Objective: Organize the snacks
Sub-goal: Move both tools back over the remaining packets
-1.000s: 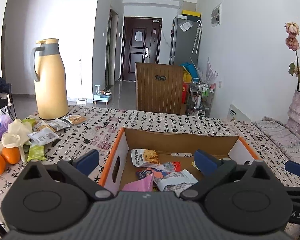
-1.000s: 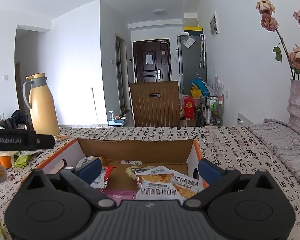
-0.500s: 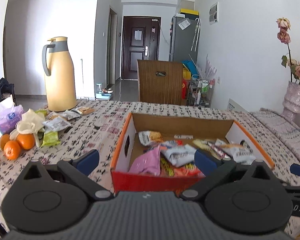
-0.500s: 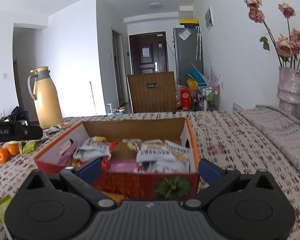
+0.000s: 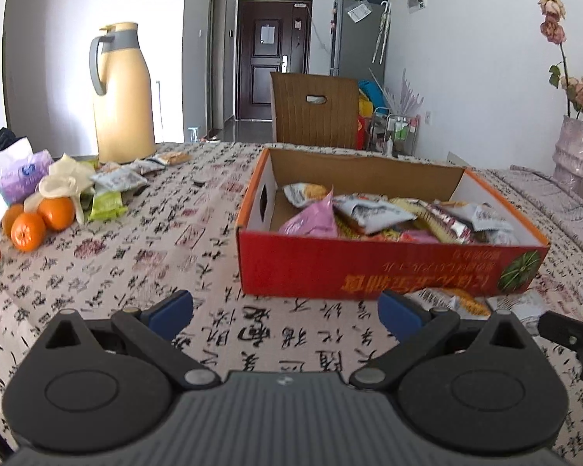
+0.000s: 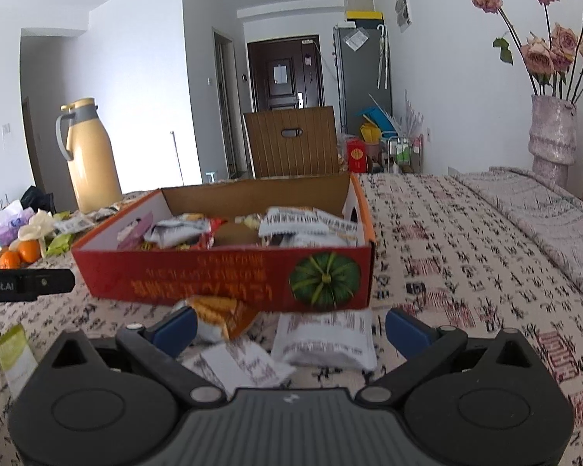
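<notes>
A red cardboard box (image 5: pixel 369 268) (image 6: pixel 229 279) full of snack packets stands on the patterned tablecloth. My left gripper (image 5: pixel 285 312) is open and empty, low over the cloth in front of the box's left corner. My right gripper (image 6: pixel 291 326) is open and empty, just above loose packets lying in front of the box: a white packet (image 6: pixel 326 338), an orange packet (image 6: pixel 221 312) and a pale packet (image 6: pixel 245 365). More snack packets (image 5: pixel 116 182) lie at the far left by the flask. A green packet (image 6: pixel 15 349) lies at the near left.
A tall yellow thermos flask (image 5: pixel 122 93) stands at the back left. Oranges (image 5: pixel 39 217) and a purple bag (image 5: pixel 19 178) lie at the left. A vase of dried roses (image 6: pixel 552 132) stands at the right on a grey cloth. A wooden chair back (image 5: pixel 315 108) stands behind the table.
Both grippers have drawn back and away from over the box; the box front and the loose packets before it have come into view. Both stay open and empty.
</notes>
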`<state>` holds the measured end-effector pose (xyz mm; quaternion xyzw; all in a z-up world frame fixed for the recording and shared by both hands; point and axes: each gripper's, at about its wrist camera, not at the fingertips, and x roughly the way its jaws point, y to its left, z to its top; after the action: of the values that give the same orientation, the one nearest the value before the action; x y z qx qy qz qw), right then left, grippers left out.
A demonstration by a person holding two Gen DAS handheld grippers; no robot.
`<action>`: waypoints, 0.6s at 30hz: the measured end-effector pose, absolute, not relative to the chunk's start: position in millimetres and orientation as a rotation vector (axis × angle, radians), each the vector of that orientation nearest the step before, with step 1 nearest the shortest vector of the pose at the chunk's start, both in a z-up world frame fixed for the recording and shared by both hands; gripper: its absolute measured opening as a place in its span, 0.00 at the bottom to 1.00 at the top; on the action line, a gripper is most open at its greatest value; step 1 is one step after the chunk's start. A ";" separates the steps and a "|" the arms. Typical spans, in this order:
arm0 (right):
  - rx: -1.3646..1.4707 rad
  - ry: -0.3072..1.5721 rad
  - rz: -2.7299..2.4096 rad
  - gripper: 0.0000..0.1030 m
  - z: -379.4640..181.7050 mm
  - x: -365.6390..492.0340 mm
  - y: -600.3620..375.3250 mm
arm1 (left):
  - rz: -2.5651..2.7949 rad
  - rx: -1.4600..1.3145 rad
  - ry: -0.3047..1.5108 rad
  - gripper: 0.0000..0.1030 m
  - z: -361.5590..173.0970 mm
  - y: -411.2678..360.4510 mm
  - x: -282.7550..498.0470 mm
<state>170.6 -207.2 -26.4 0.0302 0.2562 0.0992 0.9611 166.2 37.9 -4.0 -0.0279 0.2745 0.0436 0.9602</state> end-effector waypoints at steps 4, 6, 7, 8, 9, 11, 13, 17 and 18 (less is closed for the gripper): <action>0.054 0.543 0.192 1.00 -31.8 168.1 -207.9 | 0.089 -0.058 0.569 1.00 -14.5 39.1 169.3; 0.051 0.551 0.190 1.00 -33.4 169.3 -207.8 | 0.091 -0.060 0.573 1.00 -18.8 39.7 170.5; 0.049 0.554 0.189 1.00 -33.8 170.1 -207.5 | 0.090 -0.062 0.574 1.00 -20.1 39.9 170.6; 0.047 0.555 0.189 1.00 -33.9 170.9 -207.2 | 0.088 -0.064 0.575 1.00 -20.7 40.0 171.0; 0.044 0.558 0.191 1.00 -34.3 171.9 -206.0 | 0.086 -0.068 0.575 1.00 -21.3 40.4 171.2; 0.039 0.564 0.198 1.00 -35.1 173.6 -203.6 | 0.082 -0.075 0.577 1.00 -21.8 41.0 171.6; 0.034 0.571 0.206 1.00 -36.0 176.3 -200.4 | 0.082 -0.078 0.577 1.00 -22.3 41.4 171.6; 0.019 0.586 0.213 1.00 -36.7 180.5 -193.0 | 0.079 -0.087 0.571 1.00 -22.3 42.3 170.7; 0.014 0.589 0.215 1.00 -36.8 181.0 -191.3 | 0.077 -0.088 0.571 1.00 -22.3 42.4 170.5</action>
<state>181.0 -191.3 -36.8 0.0071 0.2898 0.1058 0.9512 170.5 42.4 -22.3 -0.0433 0.2817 0.0379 0.9578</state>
